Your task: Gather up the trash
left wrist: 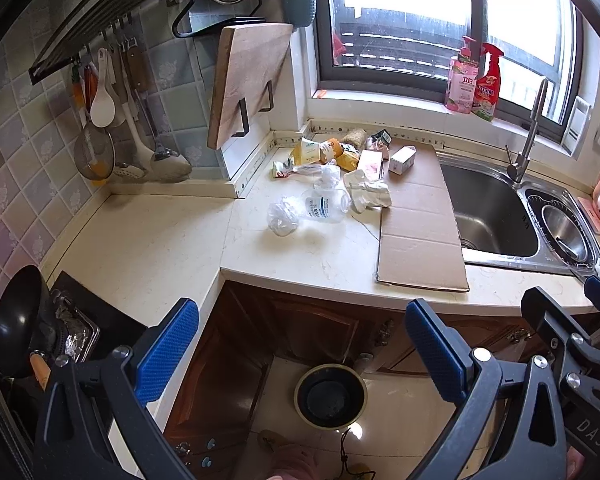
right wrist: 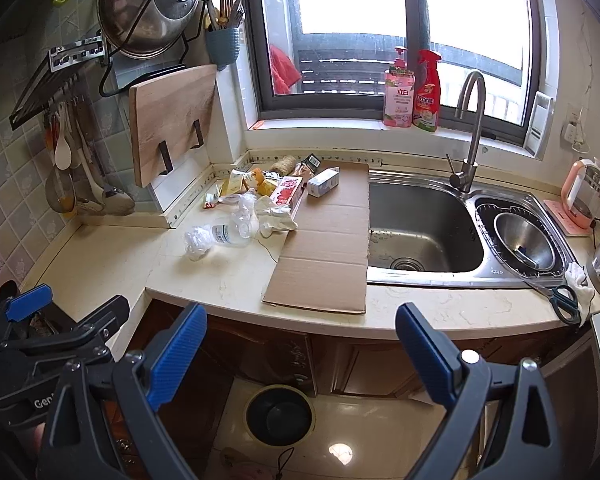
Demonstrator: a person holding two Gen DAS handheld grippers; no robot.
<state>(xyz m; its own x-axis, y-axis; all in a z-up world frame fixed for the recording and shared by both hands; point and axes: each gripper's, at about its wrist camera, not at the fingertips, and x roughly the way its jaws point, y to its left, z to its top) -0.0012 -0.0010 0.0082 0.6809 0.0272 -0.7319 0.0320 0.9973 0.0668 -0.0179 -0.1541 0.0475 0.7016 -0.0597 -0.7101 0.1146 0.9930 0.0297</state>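
A heap of trash lies in the counter's back corner: a clear plastic bottle [left wrist: 326, 206] [right wrist: 230, 234], crumpled white paper [left wrist: 368, 192] [right wrist: 276, 216], crumpled clear film [left wrist: 282, 216], yellow wrappers [left wrist: 320, 150], a pink carton [left wrist: 370, 164] [right wrist: 288, 192] and a small white box [left wrist: 402, 159] [right wrist: 323, 182]. A flat cardboard sheet [left wrist: 416, 216] [right wrist: 328, 248] lies beside them. A round black bin [left wrist: 331, 396] [right wrist: 280, 414] stands on the floor below. My left gripper [left wrist: 300, 348] [right wrist: 70, 306] and right gripper [right wrist: 302, 352] [left wrist: 568, 296] hang in front of the counter edge, both open and empty.
A steel sink [right wrist: 424, 228] with a tall faucet [right wrist: 470, 132] is right of the cardboard. Scissors [right wrist: 564, 300] and a pink kettle [right wrist: 582, 194] lie further right. A cutting board [left wrist: 248, 84] leans at the back wall. A black wok [left wrist: 18, 328] sits far left. Cleaning bottles [left wrist: 476, 80] stand on the sill.
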